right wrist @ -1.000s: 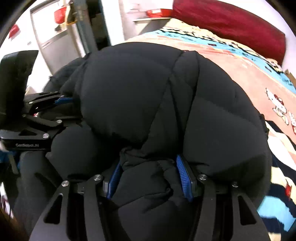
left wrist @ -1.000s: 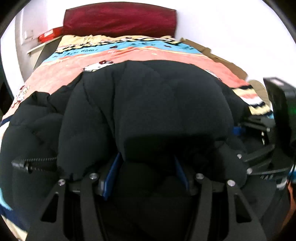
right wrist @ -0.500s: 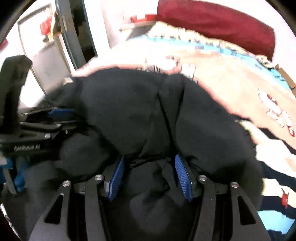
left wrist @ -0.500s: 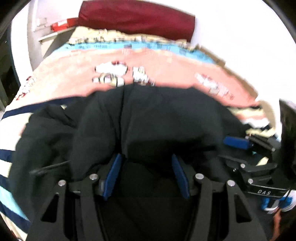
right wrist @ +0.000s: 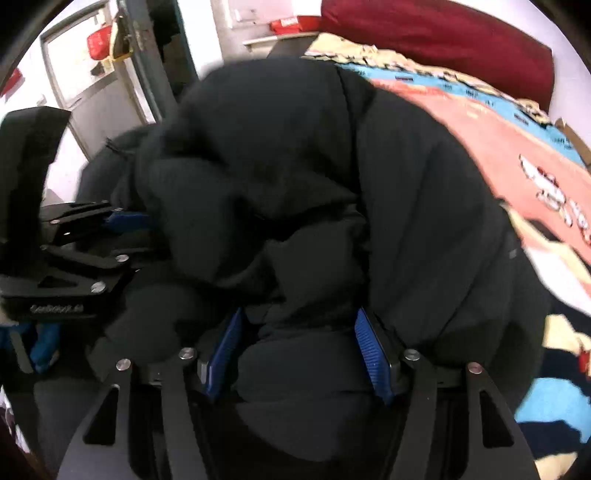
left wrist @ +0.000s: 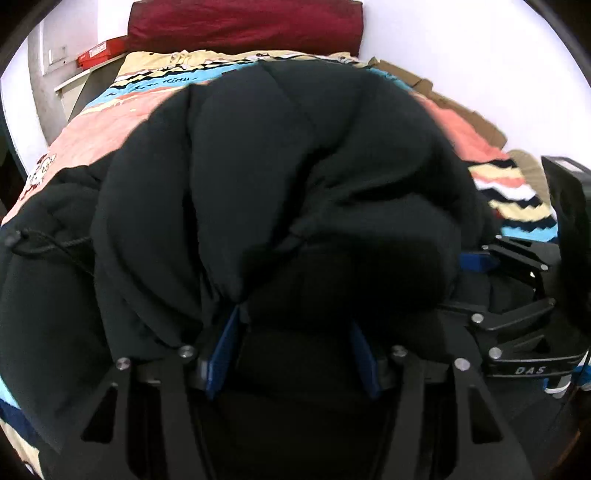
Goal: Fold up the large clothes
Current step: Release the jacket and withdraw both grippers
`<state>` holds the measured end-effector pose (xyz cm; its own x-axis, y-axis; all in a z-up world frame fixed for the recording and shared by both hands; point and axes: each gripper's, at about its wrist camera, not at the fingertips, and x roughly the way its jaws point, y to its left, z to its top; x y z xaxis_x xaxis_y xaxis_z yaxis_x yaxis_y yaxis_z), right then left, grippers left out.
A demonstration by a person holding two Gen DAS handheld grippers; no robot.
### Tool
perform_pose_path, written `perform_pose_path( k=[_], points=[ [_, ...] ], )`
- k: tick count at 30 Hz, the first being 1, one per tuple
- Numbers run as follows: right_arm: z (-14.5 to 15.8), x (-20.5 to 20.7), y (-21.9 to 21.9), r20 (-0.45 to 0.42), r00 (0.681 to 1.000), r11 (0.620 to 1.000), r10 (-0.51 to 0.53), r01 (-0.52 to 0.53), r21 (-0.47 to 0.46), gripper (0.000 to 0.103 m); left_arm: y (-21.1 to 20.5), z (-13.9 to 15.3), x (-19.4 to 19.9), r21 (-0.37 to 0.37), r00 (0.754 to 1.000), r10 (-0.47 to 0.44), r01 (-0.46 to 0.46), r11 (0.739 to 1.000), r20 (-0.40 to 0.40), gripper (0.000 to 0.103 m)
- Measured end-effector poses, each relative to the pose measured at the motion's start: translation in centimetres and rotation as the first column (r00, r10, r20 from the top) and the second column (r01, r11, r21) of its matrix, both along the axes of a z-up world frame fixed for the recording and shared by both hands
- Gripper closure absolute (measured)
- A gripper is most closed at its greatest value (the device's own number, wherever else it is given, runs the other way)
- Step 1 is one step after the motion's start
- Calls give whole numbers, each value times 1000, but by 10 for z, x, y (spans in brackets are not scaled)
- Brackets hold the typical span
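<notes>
Softly quilted, the puffy black jacket (left wrist: 280, 177) bulges in rounded folds

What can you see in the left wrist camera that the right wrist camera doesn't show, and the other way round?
Only the left wrist view shows a black drawcord trailing off the coat's left side and brown cardboard along the bed's far edge. Only the right wrist view shows a doorway with a red bag hanging by it. Both show the black puffer coat bunched on the patterned bedspread, the dark red pillow at the head, and each gripper clamped on a thick fold: left gripper, right gripper.
</notes>
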<state>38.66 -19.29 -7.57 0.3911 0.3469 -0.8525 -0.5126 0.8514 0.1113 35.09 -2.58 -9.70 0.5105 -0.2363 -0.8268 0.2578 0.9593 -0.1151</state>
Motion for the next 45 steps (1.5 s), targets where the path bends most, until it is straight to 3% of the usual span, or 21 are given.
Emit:
perform_pose_path(
  k=[4, 8, 11, 14, 20, 28, 37, 45],
  points=[
    [-16, 6, 2, -16, 1000, 1000, -2, 2, -3, 43, -3, -13, -3, 23, 1000, 10, -10, 1000, 9, 48],
    [-11, 8, 3, -14, 1000, 1000, -13, 12, -23, 43, -8, -7, -9, 44, 999, 30, -31, 999, 20, 47],
    [14, -5, 2, 40, 998, 998, -47, 48, -42, 40, -7, 18, -26, 37, 995, 81, -83, 996, 59, 47],
    [48, -30, -6, 121, 990, 996, -76, 80, -34, 31, -9, 55, -61, 25, 983, 124, -129, 991, 139, 47],
    [97, -90, -24, 185, 979, 996, -83, 84, -2, 23, -16, 111, -132, 129, 956, 112, -151, 980, 269, 41],
    [127, -163, -59, 207, 970, 992, -127, 124, 28, 18, 3, 147, -203, 187, 938, 120, -188, 964, 326, 41],
    [136, -222, -116, 203, 949, 971, -240, 235, 49, 10, 24, 163, -277, 182, 922, 134, -212, 960, 364, 40],
    [122, -259, -158, 169, 927, 942, -335, 335, 30, 1, 33, 160, -304, 177, 919, 151, -227, 958, 364, 34]
  ],
)
